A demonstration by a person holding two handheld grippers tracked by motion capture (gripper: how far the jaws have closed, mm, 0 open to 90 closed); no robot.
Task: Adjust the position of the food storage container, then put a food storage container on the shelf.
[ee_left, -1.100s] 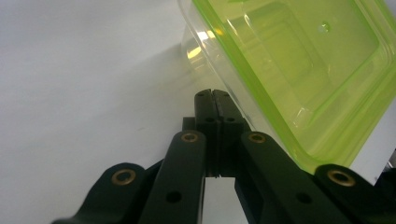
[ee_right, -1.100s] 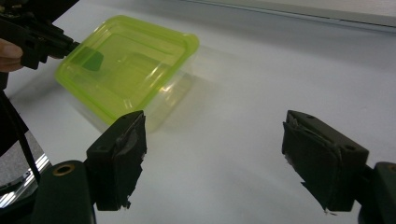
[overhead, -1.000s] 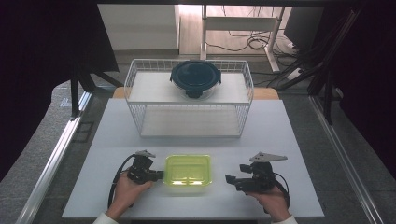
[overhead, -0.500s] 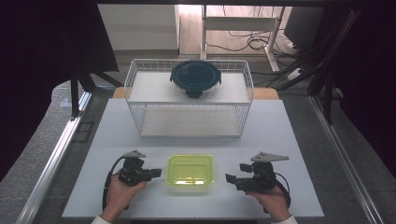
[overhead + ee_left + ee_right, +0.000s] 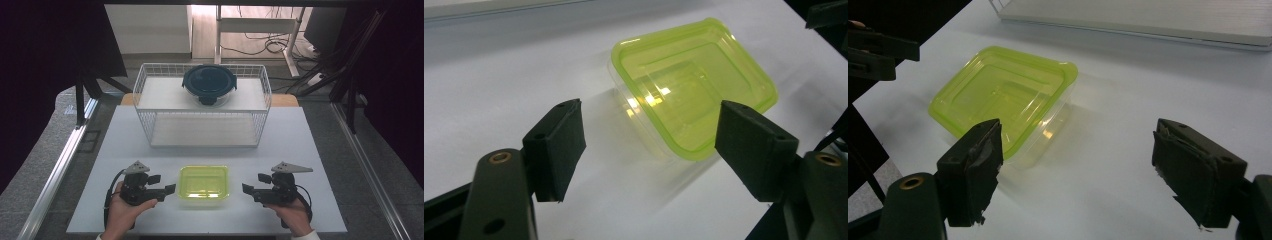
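Note:
A yellow-green lidded plastic container [image 5: 204, 182] [image 5: 694, 85] [image 5: 1003, 95] lies on the white table near its front edge. My left gripper [image 5: 163, 183] [image 5: 646, 107] is just left of it and points at its left side without touching. Its jaws have just been opening and stand wide apart with nothing between them. My right gripper [image 5: 255, 183] [image 5: 1077, 127] waits a short way off the container's right side, open and holding nothing. A hand holds each gripper from below.
A white wire basket [image 5: 200, 125] stands at the back of the table [image 5: 300, 150], with a dark round lidded bowl [image 5: 209, 82] in it. Bare tabletop lies between the basket and the container. Dark stands and cables surround the table.
The left gripper has drawn back to the left from the container's left edge, and its jaws have gone from shut to open. The container and the right gripper have stayed put.

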